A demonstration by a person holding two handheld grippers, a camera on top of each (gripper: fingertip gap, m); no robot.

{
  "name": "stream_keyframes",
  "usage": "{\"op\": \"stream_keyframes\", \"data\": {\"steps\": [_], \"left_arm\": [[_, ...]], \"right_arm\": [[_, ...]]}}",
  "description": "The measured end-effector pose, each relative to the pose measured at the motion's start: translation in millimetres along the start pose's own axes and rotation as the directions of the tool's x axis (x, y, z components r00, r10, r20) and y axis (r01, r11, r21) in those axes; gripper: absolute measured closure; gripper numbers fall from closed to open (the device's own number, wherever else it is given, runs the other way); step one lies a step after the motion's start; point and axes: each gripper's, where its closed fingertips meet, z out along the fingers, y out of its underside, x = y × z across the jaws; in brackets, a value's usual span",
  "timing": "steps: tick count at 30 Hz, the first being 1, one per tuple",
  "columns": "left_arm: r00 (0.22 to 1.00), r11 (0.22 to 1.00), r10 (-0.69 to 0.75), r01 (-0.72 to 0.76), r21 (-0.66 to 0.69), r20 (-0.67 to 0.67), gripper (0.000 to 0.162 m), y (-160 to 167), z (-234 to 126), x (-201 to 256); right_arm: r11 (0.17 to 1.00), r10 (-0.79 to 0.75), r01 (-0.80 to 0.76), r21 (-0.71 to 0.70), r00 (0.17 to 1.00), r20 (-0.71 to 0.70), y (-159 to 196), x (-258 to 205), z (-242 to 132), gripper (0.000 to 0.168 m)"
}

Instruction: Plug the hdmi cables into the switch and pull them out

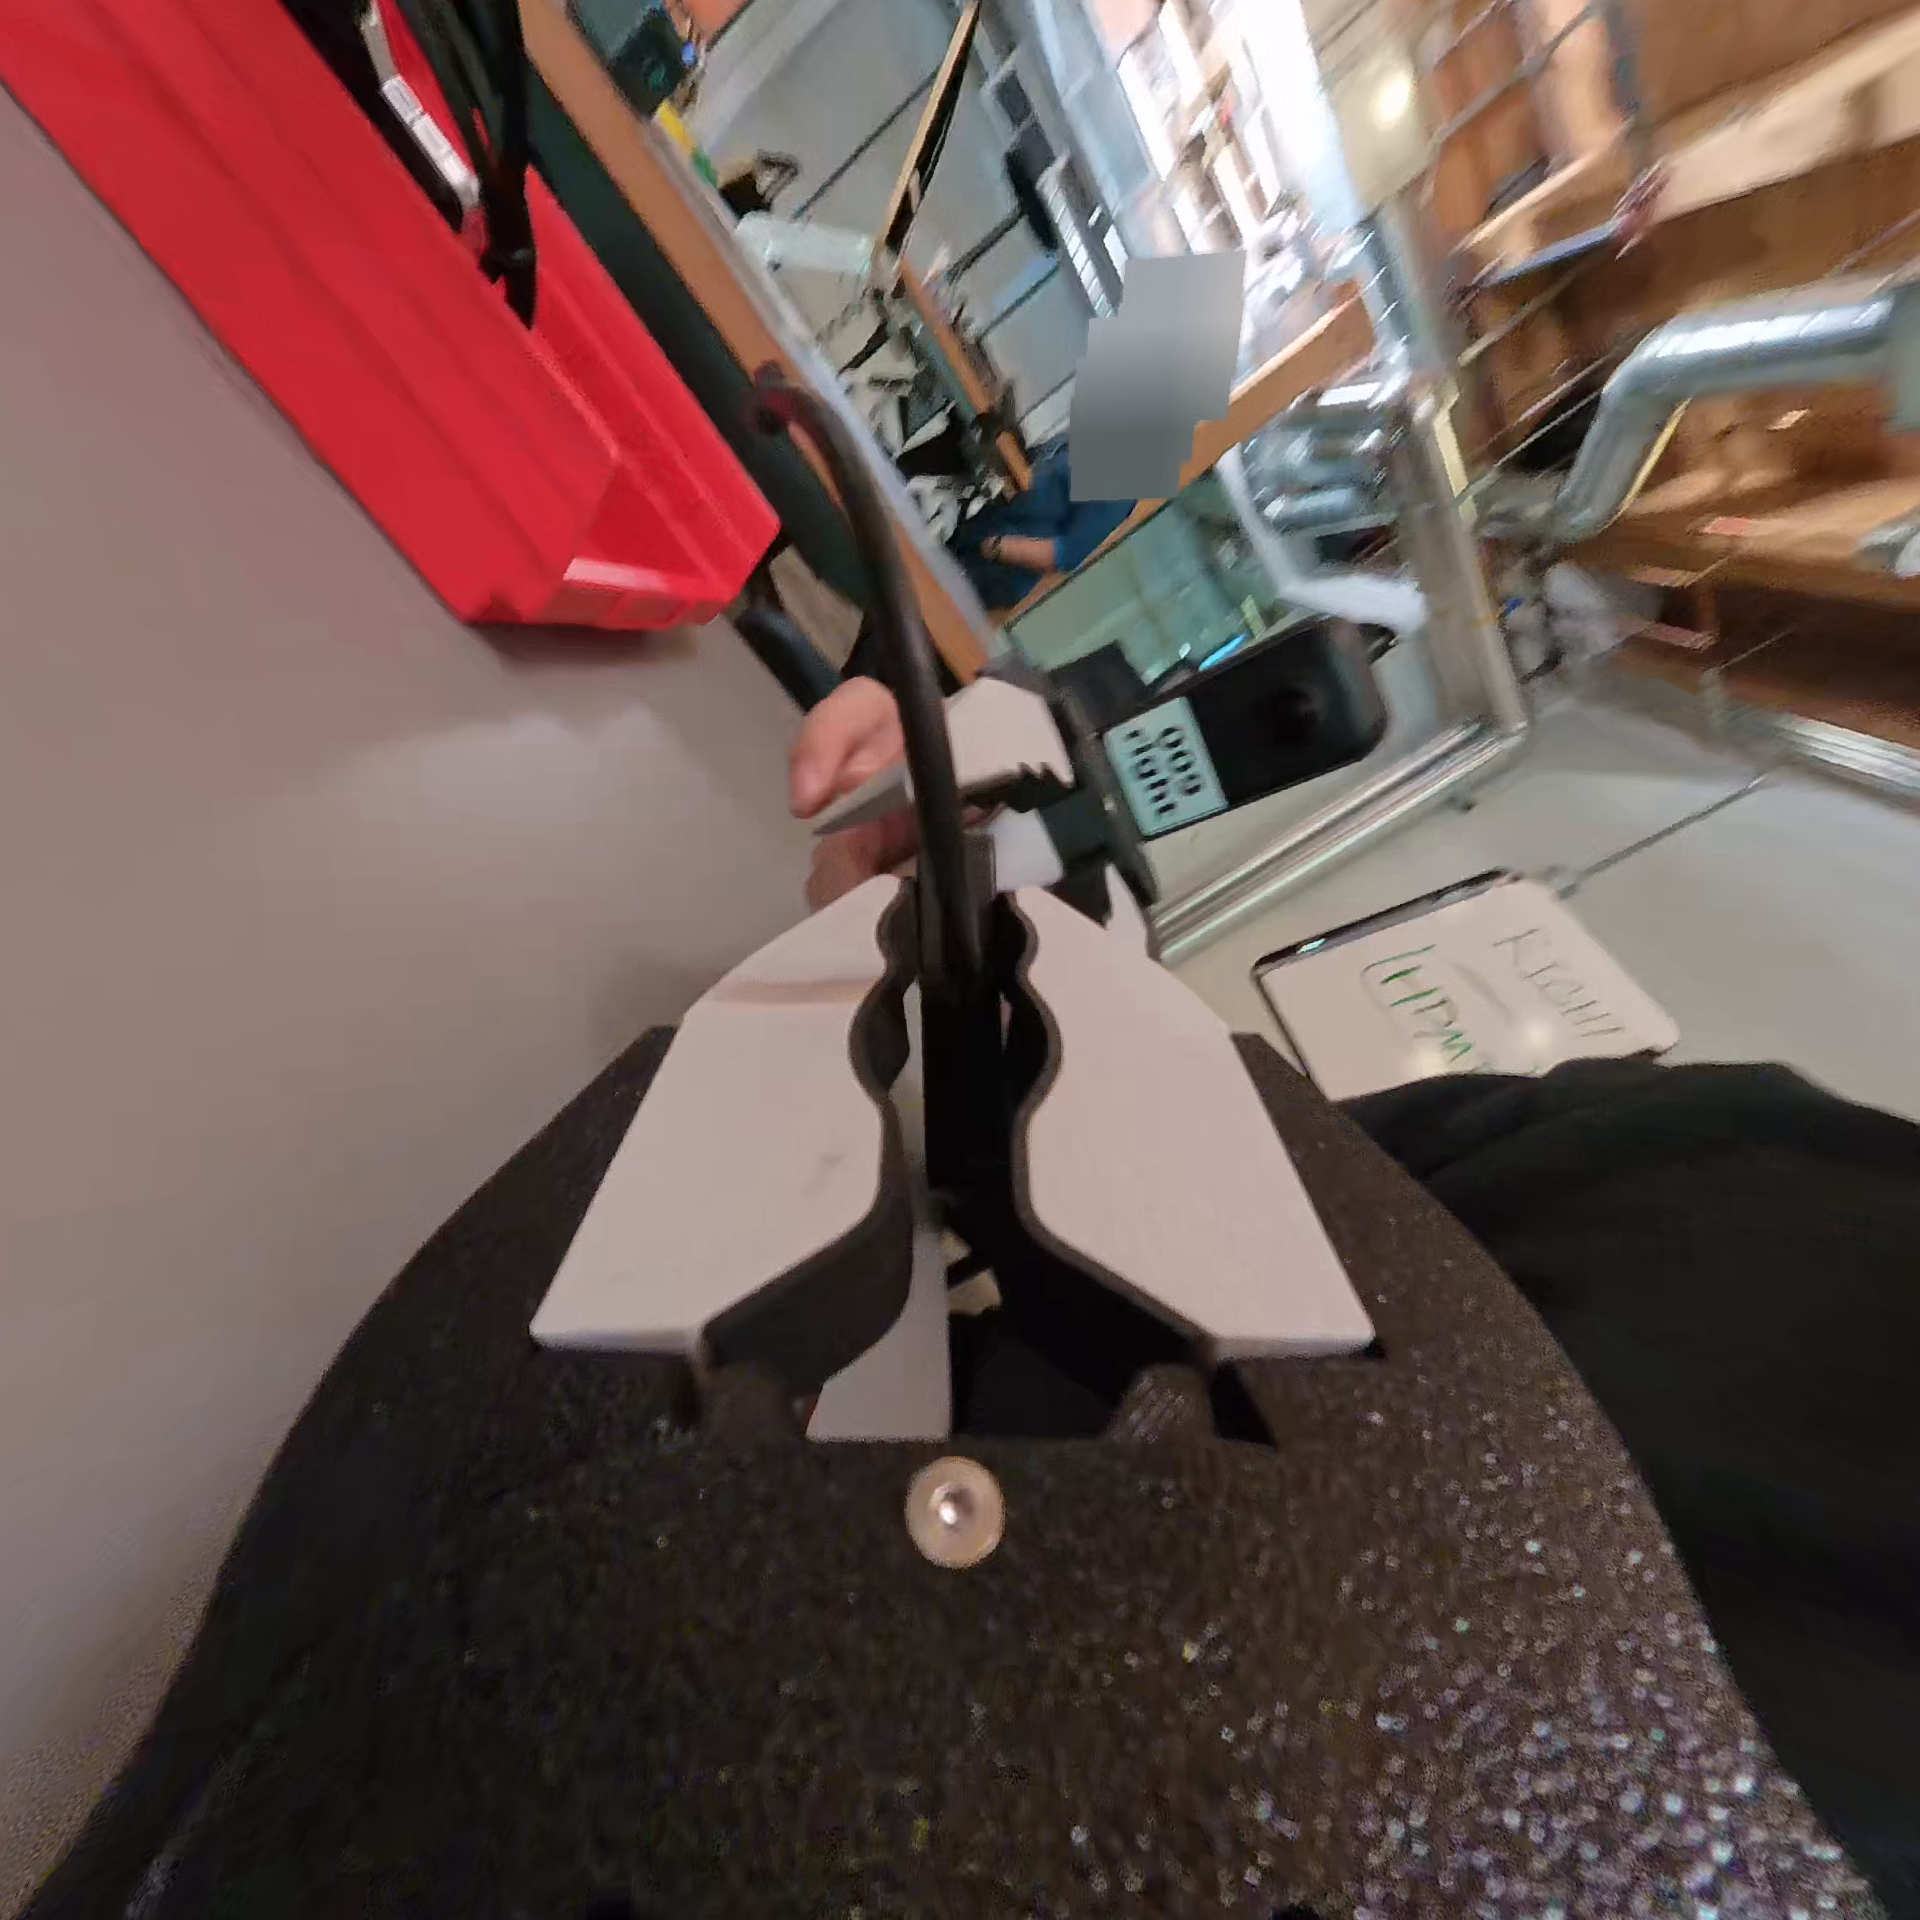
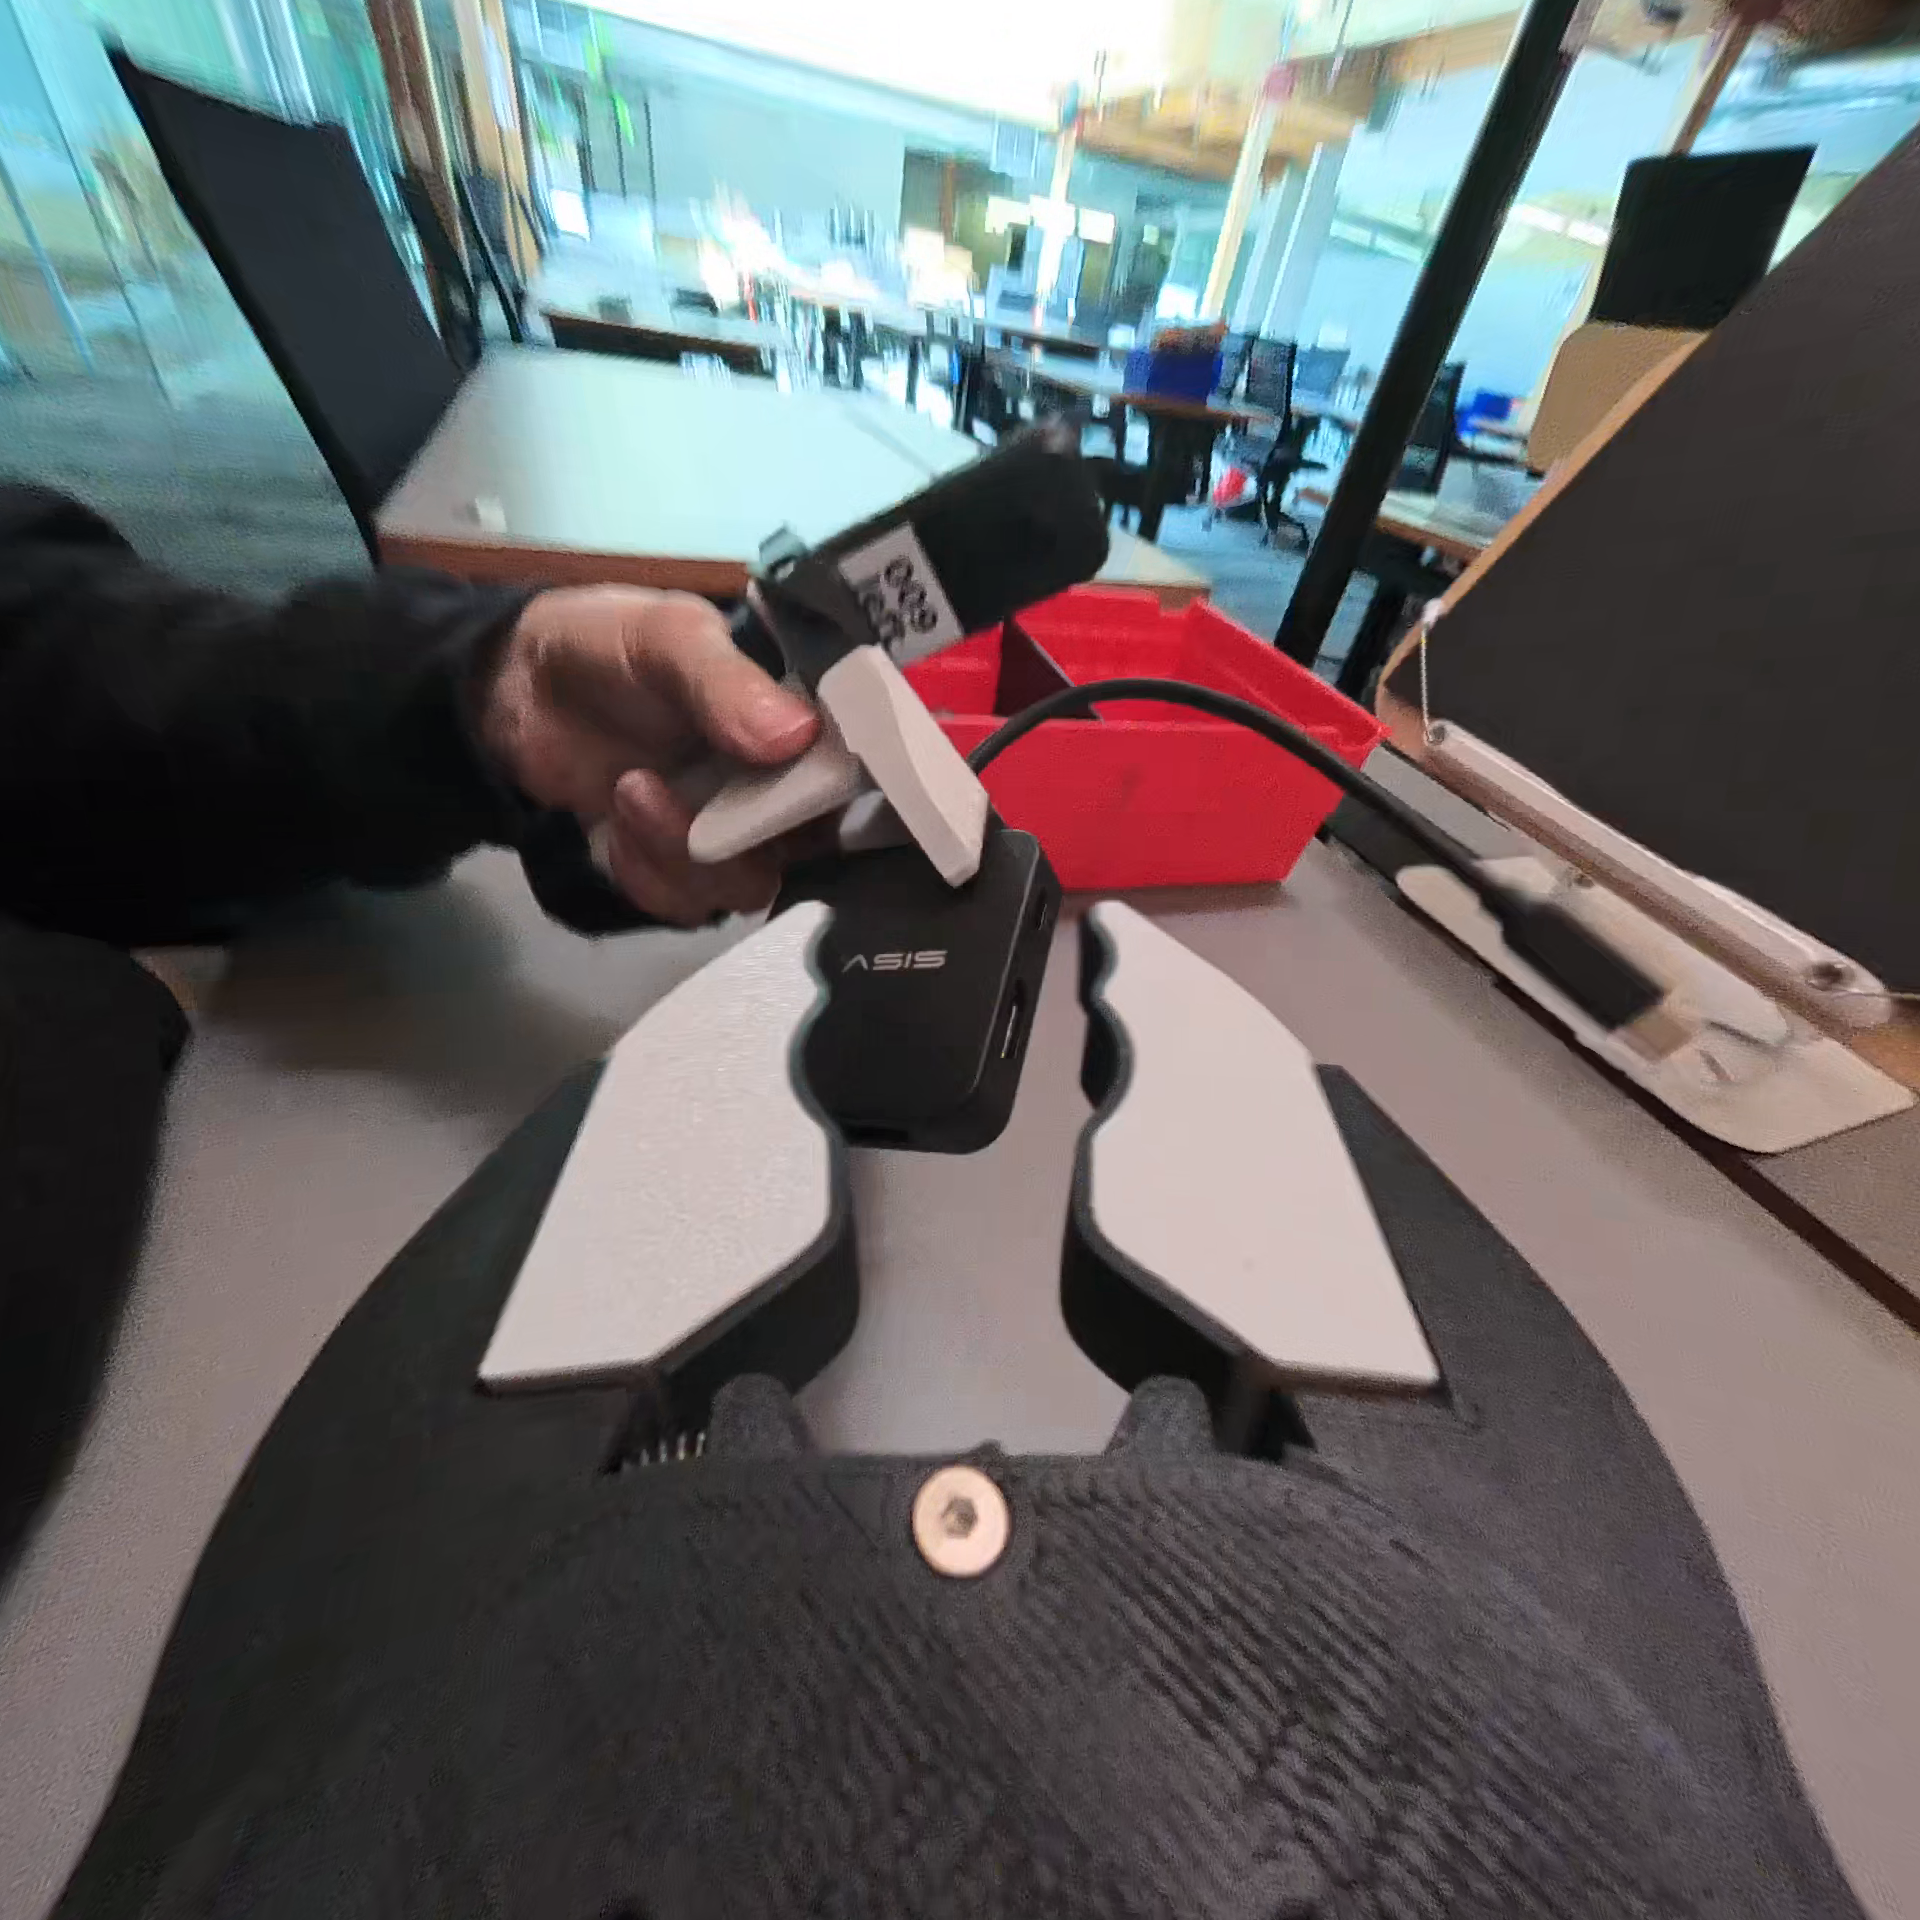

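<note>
The small black switch hangs above the grey table. My left gripper is shut on it and I see it edge-on between the fingers. In the right wrist view the left gripper's white fingers clamp the switch's top end. My right gripper is open, its fingers on either side of the switch; the switch sits close to the left finger with a gap to the right one. A black cable arcs from the switch to a plug lying on a white bracket. The cable also rises from the switch in the left wrist view.
A red bin stands just behind the switch; in the left wrist view it holds black cables. A dark slanted board with the white bracket borders the table on the right. A small whiteboard lies on the floor.
</note>
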Motion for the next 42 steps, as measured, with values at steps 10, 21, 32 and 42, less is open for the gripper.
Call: {"op": "stream_keyframes", "data": {"steps": [10, 21, 32, 42], "left_arm": [[0.993, 0.970, 0.057, -0.030, 0.241, -0.105, 0.149, -21.1, -2.3, 28.4], [0.889, 0.910, 0.383, -0.317, 0.267, -0.252, 0.148, -8.9, -12.9, 81.4], [0.922, 0.925, 0.367, -0.347, 0.157, -0.127, 0.149, -15.5, -6.8, 76.4], [0.985, 0.746, 0.081, -0.160, 0.646, 0.152, 0.149, -53.5, -30.1, 25.2]], "right_arm": [[0.957, -0.242, 0.269, 0.111, 0.947, -0.210, -13.0, -5.5, 5.9, 0.089], [0.830, -0.496, 0.535, 0.159, 0.838, -0.227, -59.4, -34.7, -3.6, 0.094], [0.906, -0.378, 0.395, 0.152, 0.916, -0.133, -50.5, -21.6, -0.4, 0.099], [0.935, -0.084, 0.265, 0.234, 0.811, -0.579, -46.0, 26.9, 15.8, 0.103]]}}
